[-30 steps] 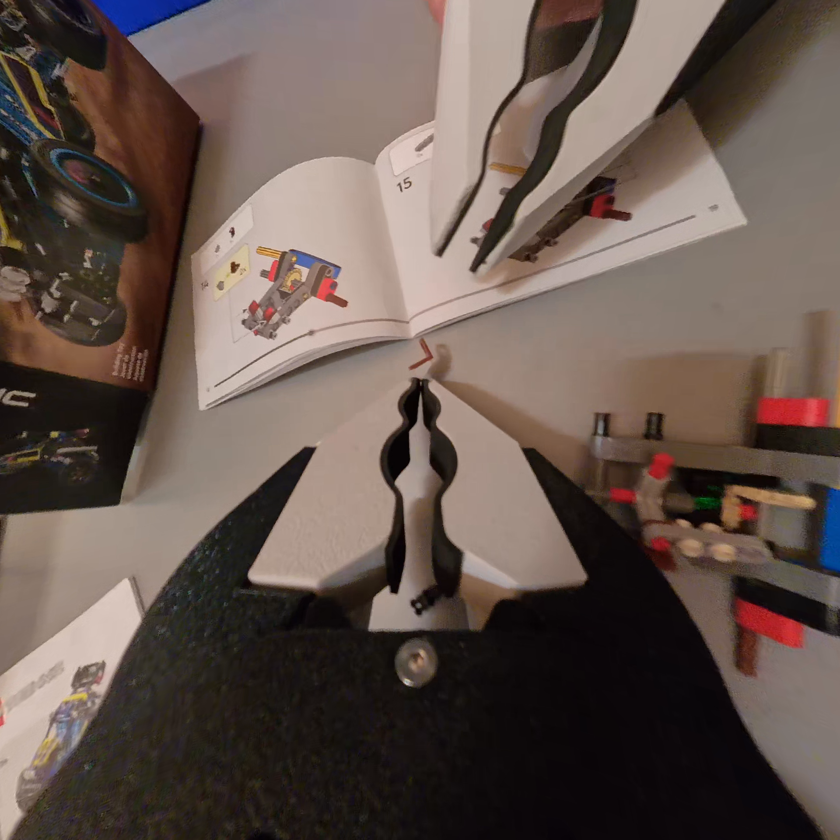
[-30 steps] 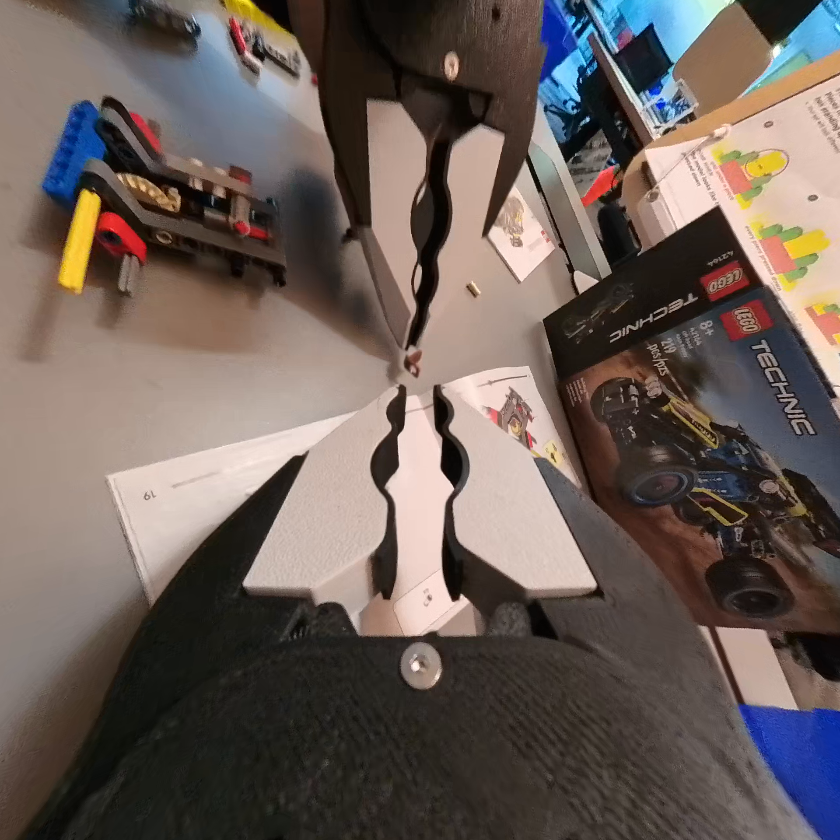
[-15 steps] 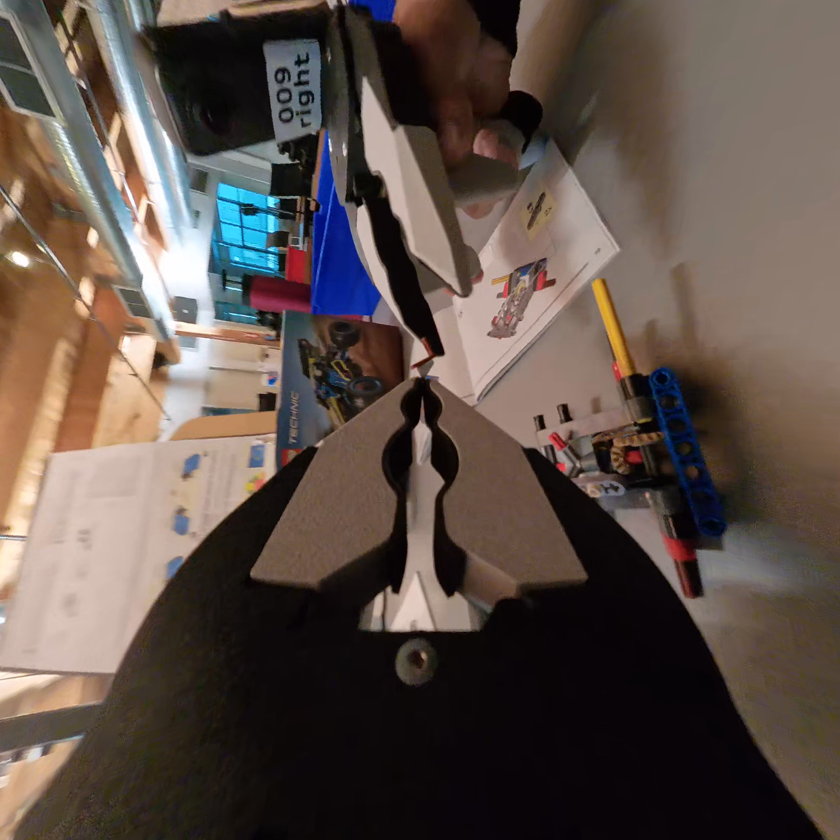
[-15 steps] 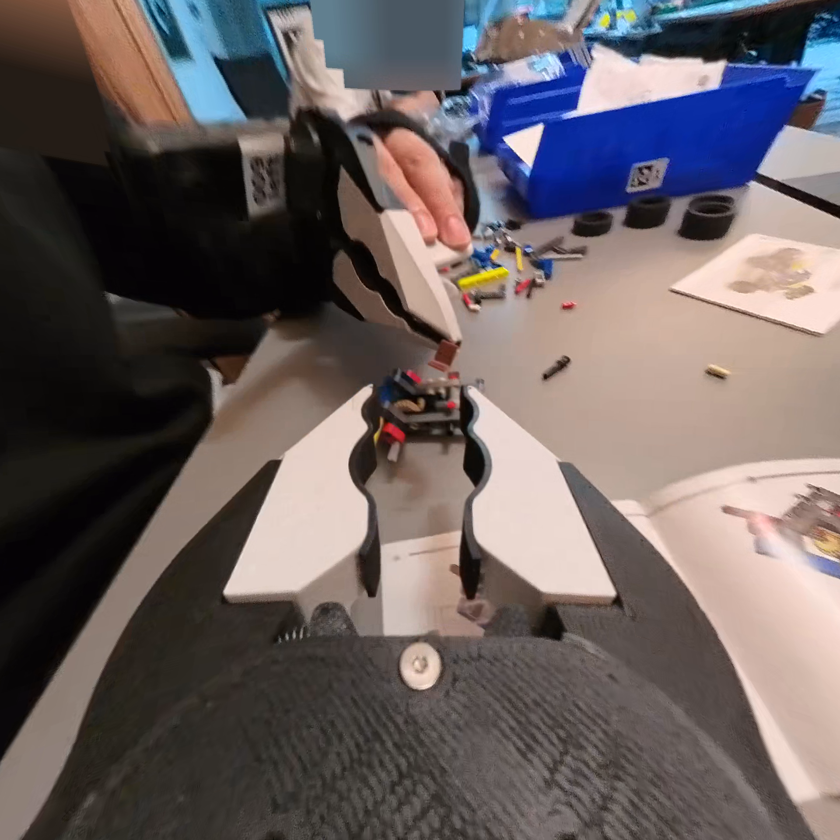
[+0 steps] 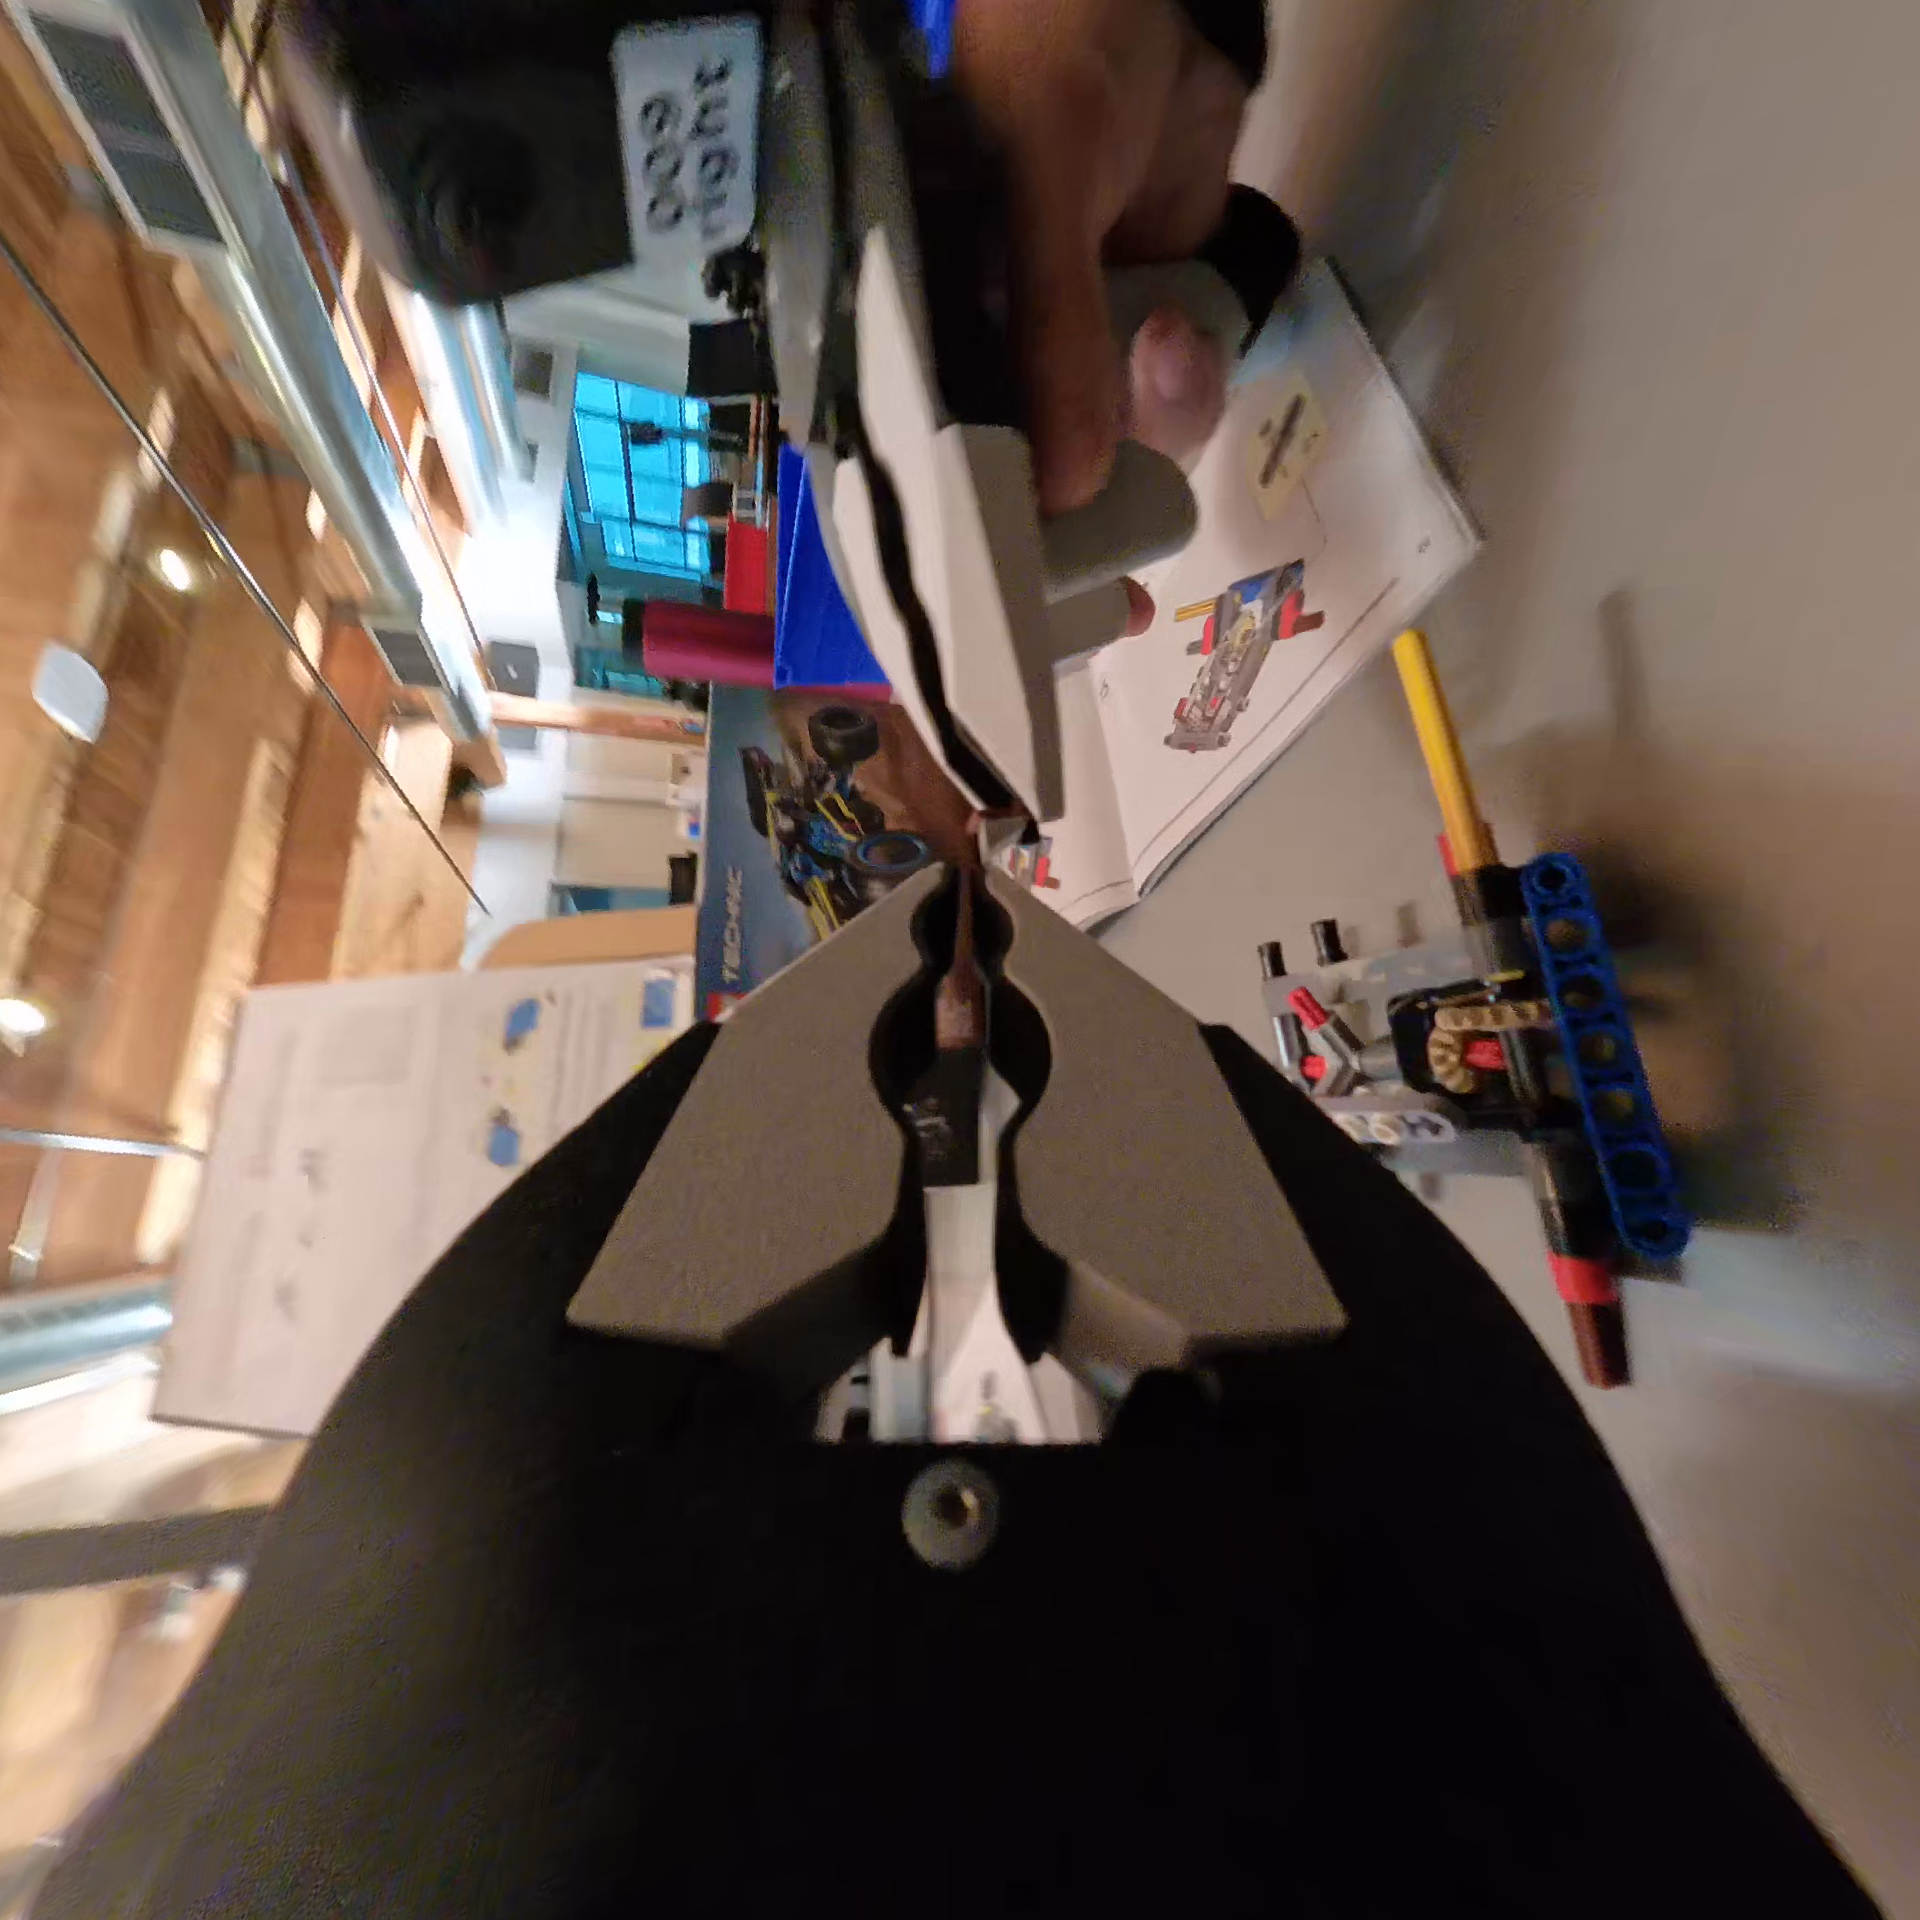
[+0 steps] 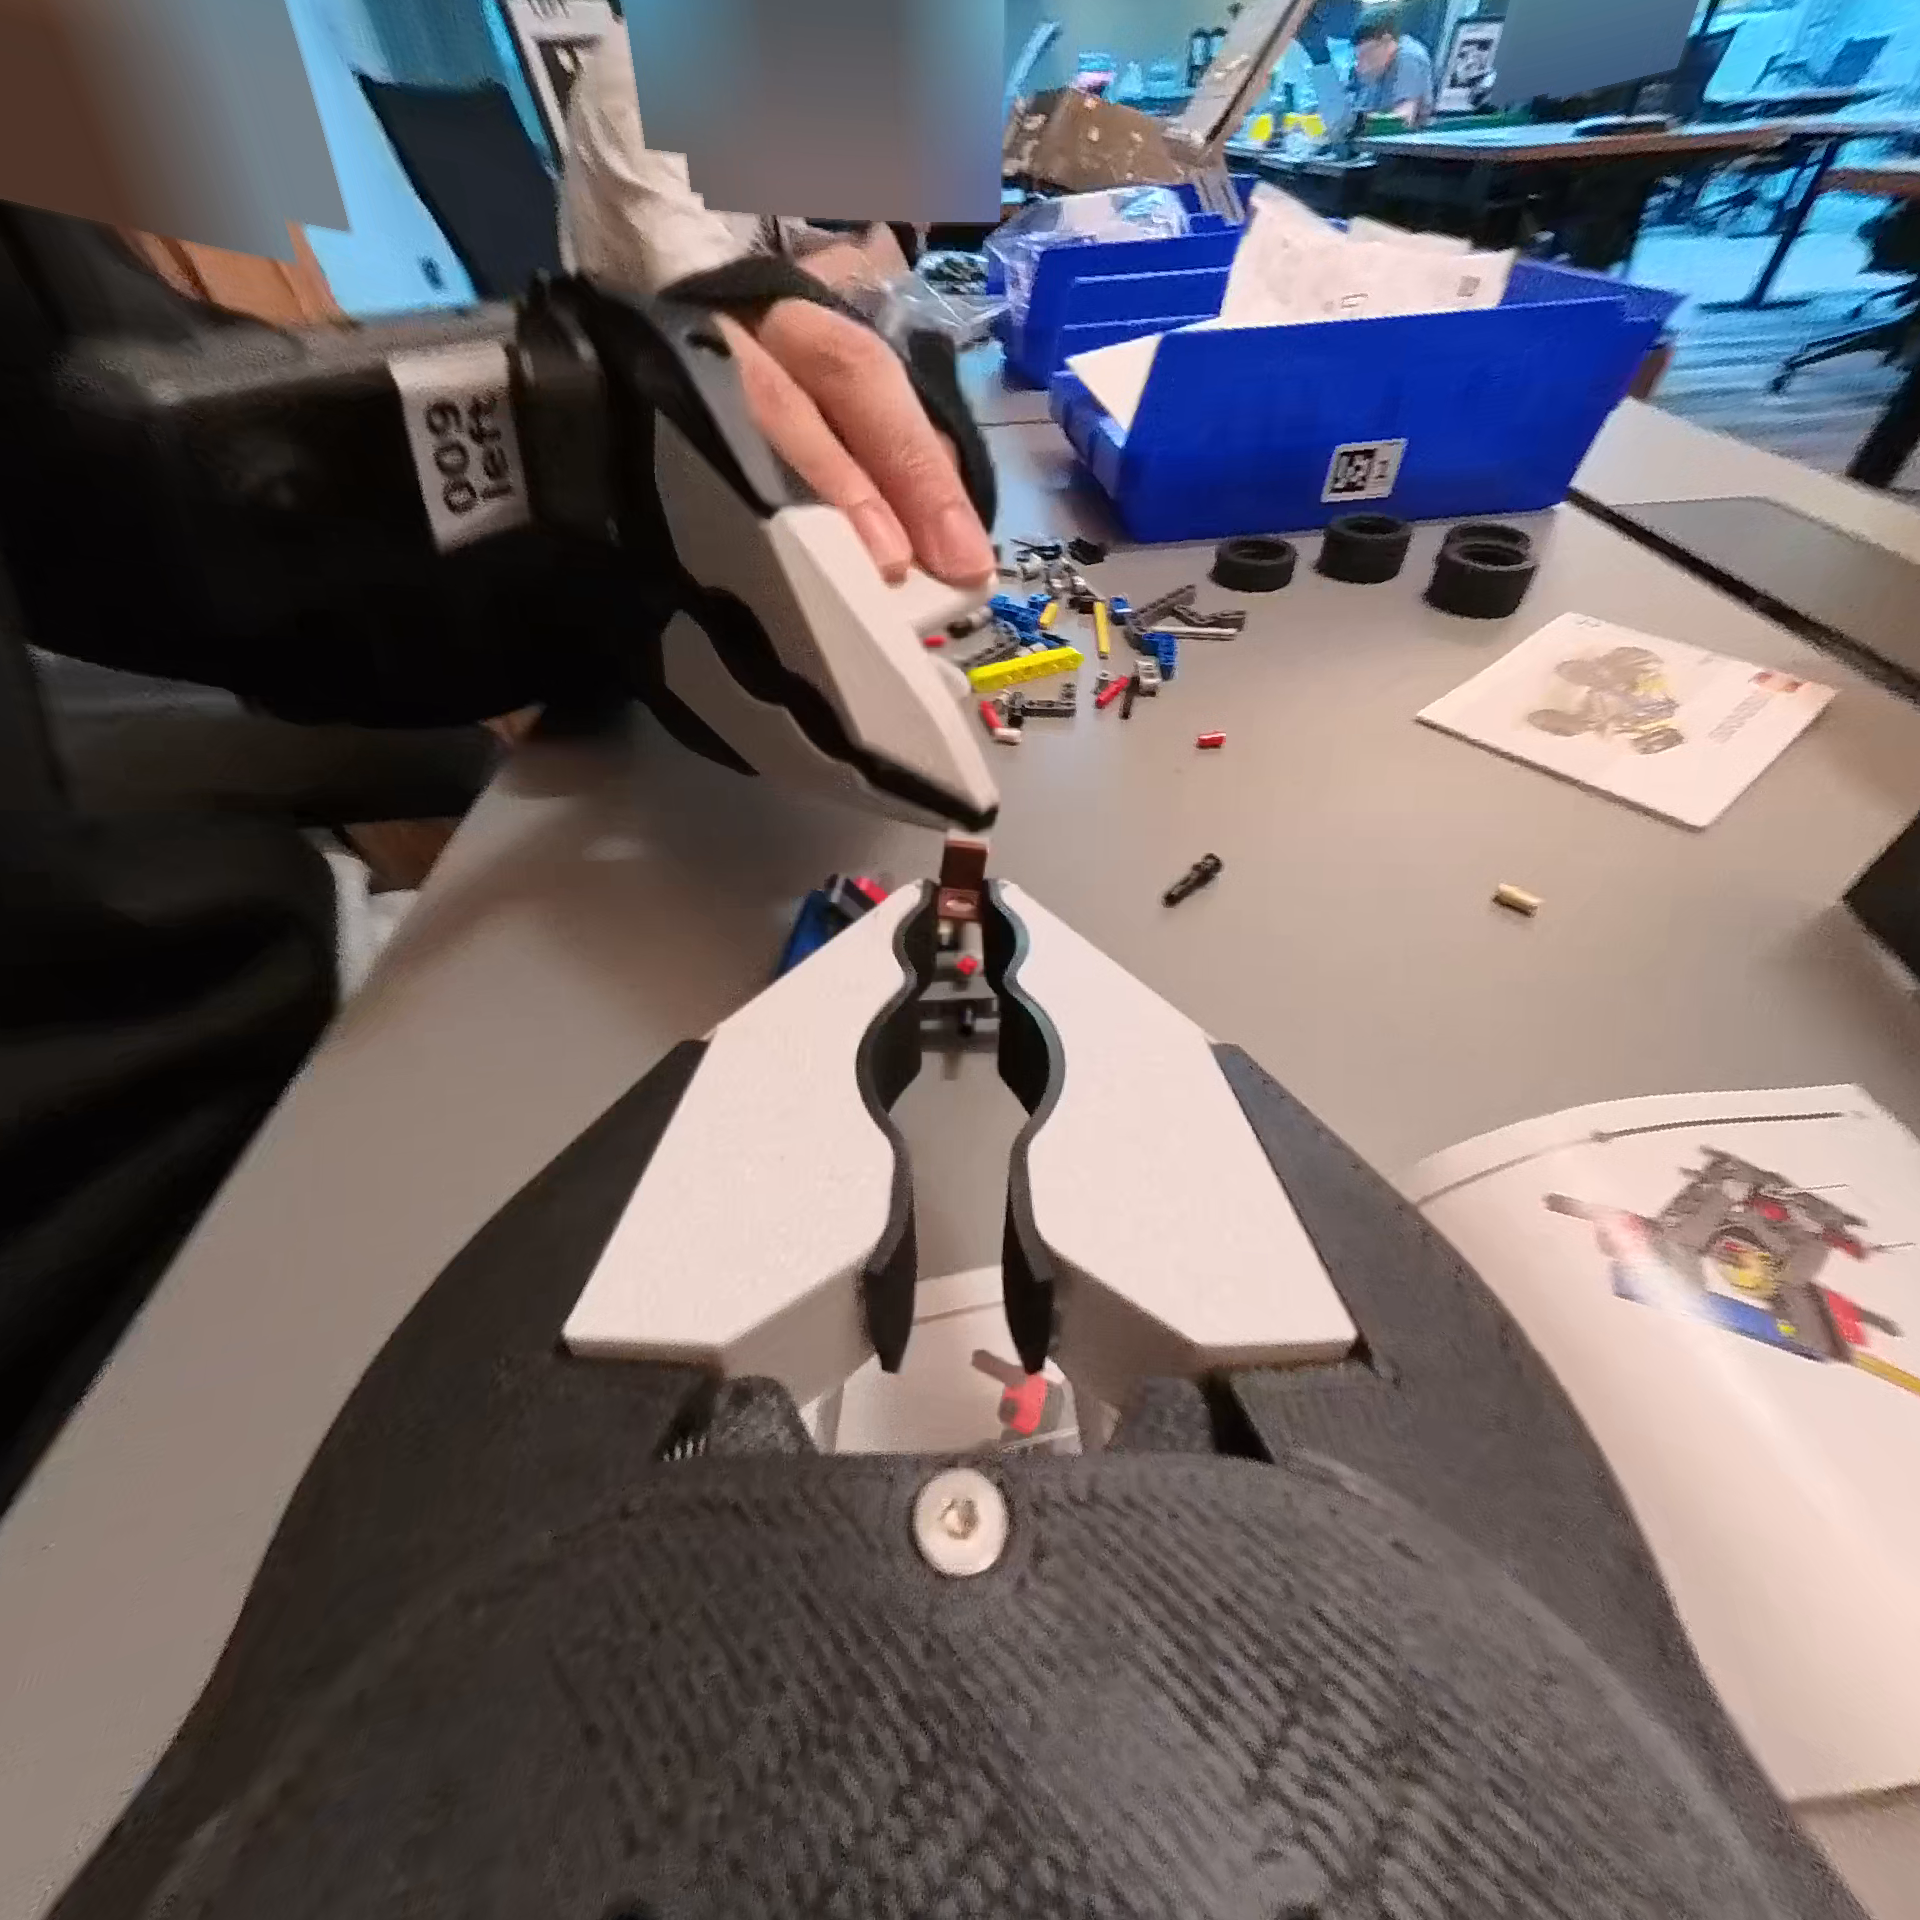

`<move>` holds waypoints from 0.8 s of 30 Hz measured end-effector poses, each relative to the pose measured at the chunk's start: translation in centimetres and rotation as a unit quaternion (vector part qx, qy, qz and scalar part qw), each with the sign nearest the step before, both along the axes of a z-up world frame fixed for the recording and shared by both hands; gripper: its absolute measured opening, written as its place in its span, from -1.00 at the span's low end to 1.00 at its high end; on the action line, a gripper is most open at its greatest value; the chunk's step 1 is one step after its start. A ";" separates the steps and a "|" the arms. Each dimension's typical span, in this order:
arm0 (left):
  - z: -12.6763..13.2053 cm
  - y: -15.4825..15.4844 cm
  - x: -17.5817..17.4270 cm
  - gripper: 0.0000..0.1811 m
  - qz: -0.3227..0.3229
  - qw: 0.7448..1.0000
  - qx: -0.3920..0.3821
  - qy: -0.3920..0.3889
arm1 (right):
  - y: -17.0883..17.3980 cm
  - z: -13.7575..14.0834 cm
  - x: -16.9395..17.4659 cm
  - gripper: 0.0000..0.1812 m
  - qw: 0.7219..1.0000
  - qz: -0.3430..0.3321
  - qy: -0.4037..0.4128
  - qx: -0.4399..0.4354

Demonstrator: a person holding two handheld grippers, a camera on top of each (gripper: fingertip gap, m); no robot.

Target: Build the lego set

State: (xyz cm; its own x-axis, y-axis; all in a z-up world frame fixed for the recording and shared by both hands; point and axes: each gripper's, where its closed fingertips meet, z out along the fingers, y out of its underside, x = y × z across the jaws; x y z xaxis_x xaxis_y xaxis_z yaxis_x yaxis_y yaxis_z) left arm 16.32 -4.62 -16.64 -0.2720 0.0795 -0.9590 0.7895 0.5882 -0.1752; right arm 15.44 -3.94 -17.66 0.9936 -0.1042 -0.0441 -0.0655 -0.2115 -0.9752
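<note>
Right wrist view: the right gripper (image 6: 961, 896) is pinching a small brown piece (image 6: 962, 881) at its tips, above the grey table (image 6: 1351, 935). Just beyond, the left gripper (image 6: 971, 816) is hanging closed and empty, tip nearly touching the piece. The part-built model (image 5: 1475, 1049) is lying on the table nearby.

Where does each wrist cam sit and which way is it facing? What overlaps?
Left wrist view: on the left gripper, rolled sideways, faces the right gripper and right hand; partial build on the table.
Right wrist view: on the right gripper, roughly level, faces across the table at the left gripper and left hand.
Shared: both grippers tip to tip at the small brown piece, the build, the open booklet.
</note>
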 end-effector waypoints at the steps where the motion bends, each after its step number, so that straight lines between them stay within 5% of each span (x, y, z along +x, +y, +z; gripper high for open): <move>1: 0.0 0.3 0.3 -0.94 0.011 0.999 -0.015 0.029 | 0.1 -0.1 0.2 -0.94 1.000 -0.012 -0.019 -0.005; 3: -0.4 1.3 1.3 -0.86 0.053 0.990 -0.050 0.121 | 0.4 -0.2 0.9 -0.94 0.997 -0.049 -0.062 -0.019; 5: -0.5 2.4 2.2 -0.85 0.110 0.953 -0.122 0.254 | 0.3 -0.4 2.2 -0.94 0.985 -0.100 -0.130 -0.050; 9: 0.2 2.6 1.8 -0.83 0.154 0.798 -0.265 0.519 | 0.4 -0.5 3.4 -0.93 0.950 -0.167 -0.242 -0.107; 12: -0.4 1.9 0.7 -0.70 0.164 0.711 -0.275 0.626 | 1.2 -0.2 3.0 -0.94 0.930 -0.180 -0.293 -0.128; 24: -0.4 1.6 0.6 -0.94 0.189 0.678 -0.295 0.646 | 1.7 0.1 2.3 -0.94 0.897 -0.178 -0.373 -0.157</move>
